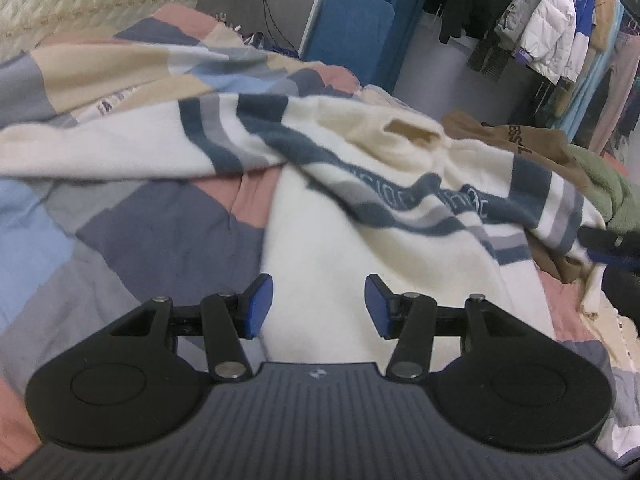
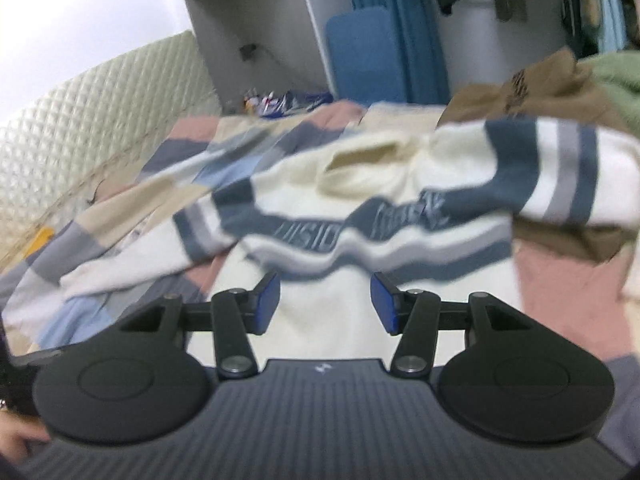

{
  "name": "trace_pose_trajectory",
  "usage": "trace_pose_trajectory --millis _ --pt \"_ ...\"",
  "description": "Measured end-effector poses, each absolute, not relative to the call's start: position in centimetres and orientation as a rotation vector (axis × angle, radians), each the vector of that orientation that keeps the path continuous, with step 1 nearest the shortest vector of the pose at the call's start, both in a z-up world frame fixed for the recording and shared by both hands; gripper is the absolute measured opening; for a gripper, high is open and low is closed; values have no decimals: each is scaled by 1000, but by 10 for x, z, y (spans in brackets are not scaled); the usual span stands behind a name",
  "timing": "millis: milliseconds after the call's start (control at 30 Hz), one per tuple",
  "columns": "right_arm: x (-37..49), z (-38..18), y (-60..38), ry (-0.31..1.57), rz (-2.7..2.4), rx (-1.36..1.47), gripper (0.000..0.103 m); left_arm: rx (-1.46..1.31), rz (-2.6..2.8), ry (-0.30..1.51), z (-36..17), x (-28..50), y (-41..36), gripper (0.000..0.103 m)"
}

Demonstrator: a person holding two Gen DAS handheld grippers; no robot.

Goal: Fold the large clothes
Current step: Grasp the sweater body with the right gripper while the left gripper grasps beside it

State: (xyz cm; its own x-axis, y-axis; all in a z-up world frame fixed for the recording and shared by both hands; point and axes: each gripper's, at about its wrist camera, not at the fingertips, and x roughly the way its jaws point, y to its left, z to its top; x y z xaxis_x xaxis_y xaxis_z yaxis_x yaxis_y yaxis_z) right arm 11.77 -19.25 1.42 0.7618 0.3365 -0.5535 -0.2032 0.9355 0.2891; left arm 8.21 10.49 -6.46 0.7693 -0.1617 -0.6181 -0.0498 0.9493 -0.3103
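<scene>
A cream sweater (image 1: pixel 360 240) with navy and grey stripes and lettering across the chest lies rumpled on the patchwork bedspread (image 1: pixel 140 232). One sleeve stretches to the left, the other lies over a clothes pile at the right. My left gripper (image 1: pixel 319 306) is open and empty, just above the sweater's lower body. My right gripper (image 2: pixel 325 303) is open and empty too, over the same lower part of the sweater (image 2: pixel 332 320). The right wrist view is blurred. The right gripper's dark tip (image 1: pixel 608 246) shows at the right edge of the left wrist view.
A brown garment (image 1: pixel 520 144) and a green fleece (image 1: pixel 608 196) are piled at the bed's right side. A clothes rack with jackets (image 1: pixel 552 28) stands behind. A quilted headboard (image 2: pixel 80 120) is at the left, a blue cushion (image 2: pixel 368 56) by the wall.
</scene>
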Motion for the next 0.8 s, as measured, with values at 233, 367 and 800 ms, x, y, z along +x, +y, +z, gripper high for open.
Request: trace_pose_trajectory --millis 233,367,800 --pt "108 -25 -169 692 365 248 53 -380 -115 716 -83 89 113 57" --pt "101 -37 -162 712 415 239 53 -441 -110 744 -95 98 122 57" --pt "110 -87 -101 825 557 7 66 -707 -16 865 -143 123 162 56"
